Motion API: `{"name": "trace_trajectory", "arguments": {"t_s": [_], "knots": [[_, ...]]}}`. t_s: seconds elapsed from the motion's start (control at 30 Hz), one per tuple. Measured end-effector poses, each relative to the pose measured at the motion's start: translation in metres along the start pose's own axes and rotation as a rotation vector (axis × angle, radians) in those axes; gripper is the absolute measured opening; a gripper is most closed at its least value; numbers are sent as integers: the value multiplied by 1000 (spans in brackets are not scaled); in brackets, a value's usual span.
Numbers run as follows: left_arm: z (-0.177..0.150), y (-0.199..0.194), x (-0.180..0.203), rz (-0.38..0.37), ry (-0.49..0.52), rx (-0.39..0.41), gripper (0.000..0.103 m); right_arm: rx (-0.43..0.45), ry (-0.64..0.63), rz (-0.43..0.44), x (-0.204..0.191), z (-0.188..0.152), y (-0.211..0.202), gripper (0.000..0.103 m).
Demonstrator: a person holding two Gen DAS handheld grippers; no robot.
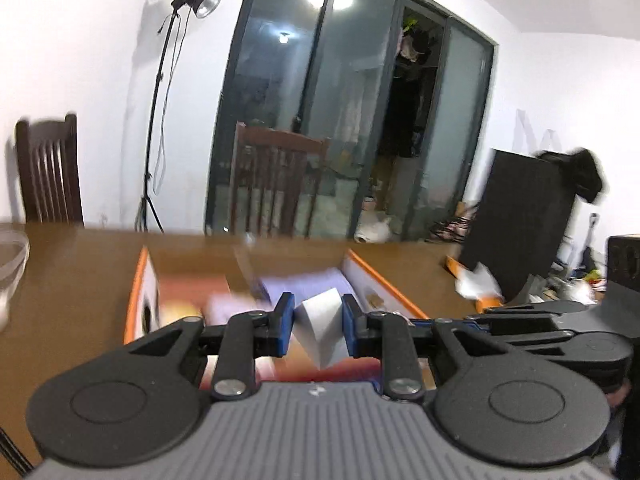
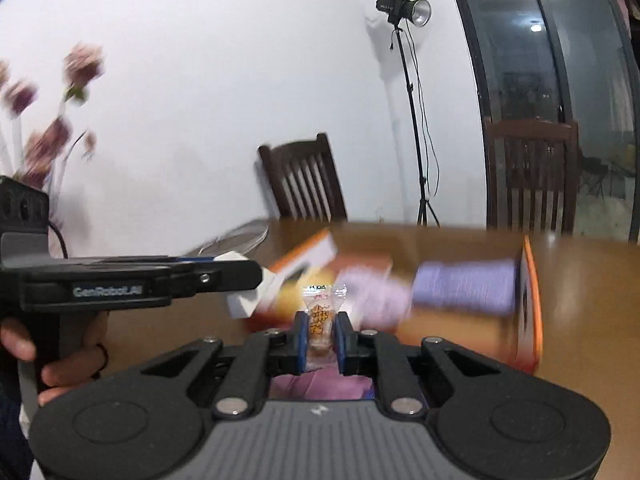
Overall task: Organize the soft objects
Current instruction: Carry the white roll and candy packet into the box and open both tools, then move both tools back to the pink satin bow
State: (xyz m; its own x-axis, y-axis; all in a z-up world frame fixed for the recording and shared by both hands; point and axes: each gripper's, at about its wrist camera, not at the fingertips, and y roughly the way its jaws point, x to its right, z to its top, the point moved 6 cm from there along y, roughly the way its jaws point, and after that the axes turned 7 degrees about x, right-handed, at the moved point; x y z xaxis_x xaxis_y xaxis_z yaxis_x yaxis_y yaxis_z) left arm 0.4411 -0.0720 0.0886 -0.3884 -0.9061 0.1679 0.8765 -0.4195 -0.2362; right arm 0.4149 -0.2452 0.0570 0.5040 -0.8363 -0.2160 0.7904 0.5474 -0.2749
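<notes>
My left gripper (image 1: 319, 322) is shut on a white folded soft pad (image 1: 322, 330) and holds it over the near end of an open cardboard box with orange edges (image 1: 384, 286). Purple soft packs (image 1: 304, 286) lie blurred inside the box. My right gripper (image 2: 320, 334) is shut on a small clear packet with orange print (image 2: 320, 318), in front of the same box (image 2: 530, 300). A purple pack (image 2: 464, 286) lies in the box. The left gripper (image 2: 244, 280) with its white pad (image 2: 250, 296) shows at the left of the right wrist view.
The box stands on a brown wooden table (image 1: 80, 272). A clear glass bowl (image 1: 10, 256) sits at the table's left. Wooden chairs (image 1: 276, 184) stand behind the table. A light stand (image 1: 160, 120) is by the wall. Dried flowers (image 2: 44, 132) stand at left.
</notes>
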Motion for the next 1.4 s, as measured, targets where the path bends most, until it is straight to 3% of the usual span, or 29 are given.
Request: {"name": "trace_trajectory", "arguments": {"t_s": [0.13,0.27,0.33,0.43,0.57,0.9,1.03,1.17,1.23,1.3,1.37,1.4], "knots": [[28,106,-37,67,-47,-101,26,-63,51,-65,45,42,85,13],[27,180,-62,104,-96,-204,26,-169,68,-125,77,49,164,14],[22,203,-67,97,-79,-233,27,-224,101,-115,86,44,193,14],[12,222,-77,115,-59,-251,44,-298,101,-99,87,30,219,17],[8,228,-86,130,-42,-262,49,-309,60,-110,83,22,223,42],[38,169,-84,160,-6,-213,54,-224,-4,-162,82,64,170,48],[51,111,-72,197,69,-166,63,-183,-77,-180,69,79,122,53],[46,46,-60,246,166,-126,66,-149,-133,-196,60,78,59,58],[39,7,-53,260,151,-97,70,-122,-147,-212,55,76,31,59],[24,-35,-42,228,114,-53,76,-73,-141,-220,46,71,0,64],[7,-70,-29,202,107,-18,87,-17,-121,-178,30,55,-31,75],[-4,-84,-22,194,118,-10,90,-6,-112,-155,24,45,-42,76]]}}
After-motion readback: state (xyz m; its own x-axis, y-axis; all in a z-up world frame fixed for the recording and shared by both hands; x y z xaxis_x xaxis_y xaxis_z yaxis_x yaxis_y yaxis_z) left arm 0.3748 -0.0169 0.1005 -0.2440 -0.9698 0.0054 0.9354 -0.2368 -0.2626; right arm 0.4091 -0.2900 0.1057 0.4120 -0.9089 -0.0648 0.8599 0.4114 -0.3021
